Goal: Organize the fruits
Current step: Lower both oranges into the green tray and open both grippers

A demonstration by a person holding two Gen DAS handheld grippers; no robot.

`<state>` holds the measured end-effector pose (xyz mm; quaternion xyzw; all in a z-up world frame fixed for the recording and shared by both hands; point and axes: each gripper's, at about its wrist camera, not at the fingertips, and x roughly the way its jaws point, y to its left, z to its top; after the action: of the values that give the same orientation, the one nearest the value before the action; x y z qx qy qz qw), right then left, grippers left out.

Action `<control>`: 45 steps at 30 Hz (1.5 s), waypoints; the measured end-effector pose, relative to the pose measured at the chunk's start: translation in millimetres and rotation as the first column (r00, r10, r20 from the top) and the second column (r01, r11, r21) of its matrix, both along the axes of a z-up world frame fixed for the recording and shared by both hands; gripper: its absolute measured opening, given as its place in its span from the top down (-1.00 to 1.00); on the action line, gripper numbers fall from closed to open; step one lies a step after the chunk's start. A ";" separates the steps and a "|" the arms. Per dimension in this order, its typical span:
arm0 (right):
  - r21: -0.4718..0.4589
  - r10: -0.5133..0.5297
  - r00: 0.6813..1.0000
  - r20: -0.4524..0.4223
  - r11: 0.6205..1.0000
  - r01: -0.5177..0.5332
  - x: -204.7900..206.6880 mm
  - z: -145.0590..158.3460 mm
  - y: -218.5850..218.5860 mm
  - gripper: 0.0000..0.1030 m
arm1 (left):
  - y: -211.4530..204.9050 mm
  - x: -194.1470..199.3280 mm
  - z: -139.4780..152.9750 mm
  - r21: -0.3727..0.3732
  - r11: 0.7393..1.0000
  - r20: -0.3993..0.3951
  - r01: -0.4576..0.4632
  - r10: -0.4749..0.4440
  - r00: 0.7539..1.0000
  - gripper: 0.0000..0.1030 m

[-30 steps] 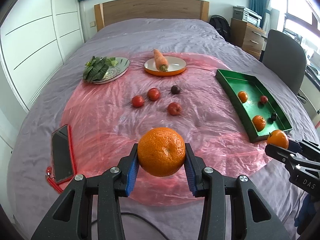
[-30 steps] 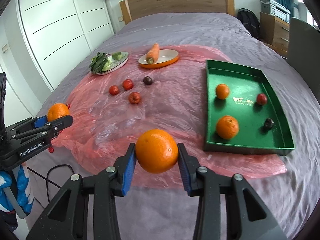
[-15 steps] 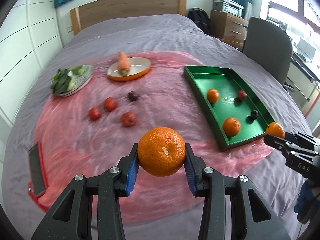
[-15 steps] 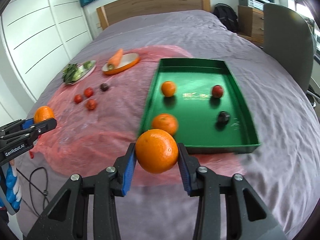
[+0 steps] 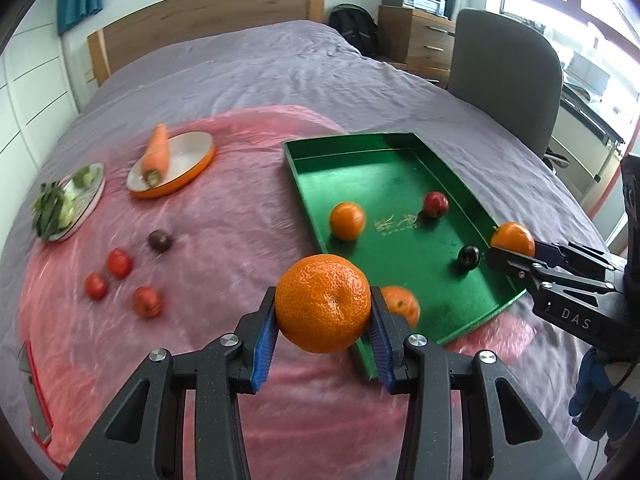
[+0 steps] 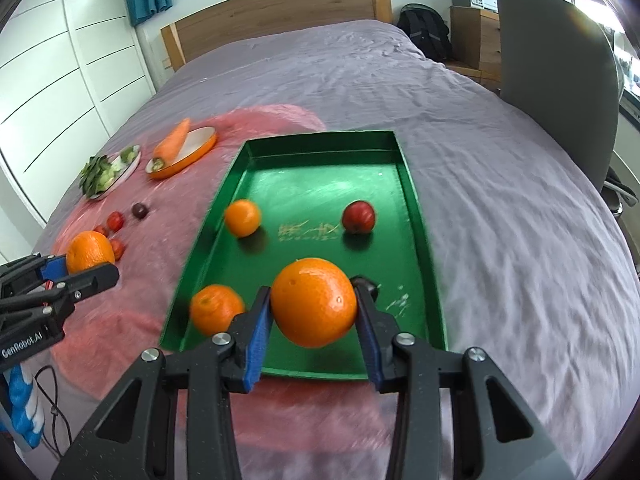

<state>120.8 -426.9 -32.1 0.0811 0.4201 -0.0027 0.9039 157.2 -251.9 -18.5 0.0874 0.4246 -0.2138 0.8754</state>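
Orange fruit counts four: one tangerine (image 5: 323,303) clamped in the left gripper (image 5: 323,312), one orange (image 6: 314,302) clamped in the right gripper (image 6: 314,312), two loose oranges (image 6: 242,218) in the green tray (image 6: 412,184) ahead of the right fingers (image 6: 256,332). The tray also holds one red apple (image 6: 359,217) and one dark fruit (image 5: 468,256). Left of it lie three red fruits (image 5: 147,301) and one dark plum (image 5: 160,241).

Your left gripper (image 5: 324,330) is speckled black plastic with blue ribbed pads (image 5: 265,346) and silver screws; your right gripper (image 6: 314,322) matches, marked "DAS" at the left view's right edge.
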 end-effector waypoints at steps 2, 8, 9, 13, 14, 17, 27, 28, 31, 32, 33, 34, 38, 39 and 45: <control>0.001 0.002 1.000 -0.003 1.000 -0.002 8.0 -2.6 -5.1 0.09 | -11.9 7.6 -2.4 0.000 1.000 -0.003 0.015 -0.015 1.000 0.29; -0.001 0.008 1.000 -0.009 1.000 -0.008 30.5 -11.9 -19.2 0.09 | -39.8 20.4 -10.1 0.016 0.998 0.005 0.054 -0.054 0.999 0.29; 0.000 0.008 1.000 -0.009 1.000 -0.008 34.0 -13.5 -21.2 0.09 | -43.6 21.8 -11.6 0.018 0.998 0.003 0.059 -0.059 0.998 0.29; 0.003 0.019 1.000 -0.015 1.000 -0.019 44.7 -20.2 -25.6 0.09 | -58.9 26.0 -18.5 0.034 0.996 0.008 0.081 -0.081 0.997 0.29; 0.000 0.023 1.000 -0.017 1.000 -0.023 47.2 -22.4 -26.1 0.09 | -60.9 27.4 -19.9 0.035 0.996 0.006 0.083 -0.083 0.997 0.29; 0.002 0.027 0.999 -0.025 1.000 -0.027 52.8 -29.4 -28.4 0.09 | -68.5 32.0 -27.8 0.044 0.995 -0.002 0.086 -0.086 0.996 0.28; 0.012 0.040 0.998 -0.052 0.999 -0.039 62.5 -53.4 -31.9 0.09 | -80.6 41.2 -52.4 0.059 0.994 -0.050 0.092 -0.089 0.995 0.28; 0.009 0.042 0.998 -0.055 0.999 -0.041 63.0 -55.5 -31.7 0.09 | -81.3 41.1 -54.6 0.057 0.994 -0.057 0.092 -0.089 0.994 0.28; -0.002 0.045 0.997 -0.061 0.999 -0.045 62.2 -58.9 -32.1 0.09 | -82.3 42.3 -59.3 0.050 0.994 -0.071 0.094 -0.091 0.993 0.27; -0.002 0.046 0.997 -0.062 0.999 -0.046 62.3 -59.8 -32.4 0.09 | -82.4 41.9 -59.5 0.050 0.994 -0.073 0.095 -0.091 0.993 0.27; -0.004 0.046 0.997 -0.063 0.999 -0.047 62.0 -60.1 -32.2 0.09 | -82.6 41.4 -60.2 0.051 0.994 -0.073 0.094 -0.091 0.993 0.27; -0.008 0.046 0.997 -0.065 0.999 -0.046 61.8 -60.7 -32.1 0.09 | -82.2 41.0 -60.6 0.050 0.994 -0.073 0.094 -0.090 0.993 0.27; -0.016 0.047 0.997 -0.065 0.999 -0.048 62.2 -61.5 -31.5 0.08 | -80.4 41.3 -61.6 0.050 0.995 -0.080 0.091 -0.087 0.993 0.26; -0.020 0.047 0.997 -0.066 0.999 -0.049 62.2 -61.9 -31.3 0.08 | -80.1 41.2 -61.4 0.050 0.995 -0.081 0.090 -0.086 0.993 0.26; -0.029 0.051 0.996 -0.071 0.998 -0.053 61.3 -61.3 -29.8 0.08 | -79.2 39.0 -59.4 0.045 0.995 -0.087 0.094 -0.090 0.992 0.25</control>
<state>182.1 -456.7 -93.4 0.0560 0.4534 0.0114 0.8895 196.2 -331.1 -77.9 0.1190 0.4620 -0.2472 0.8434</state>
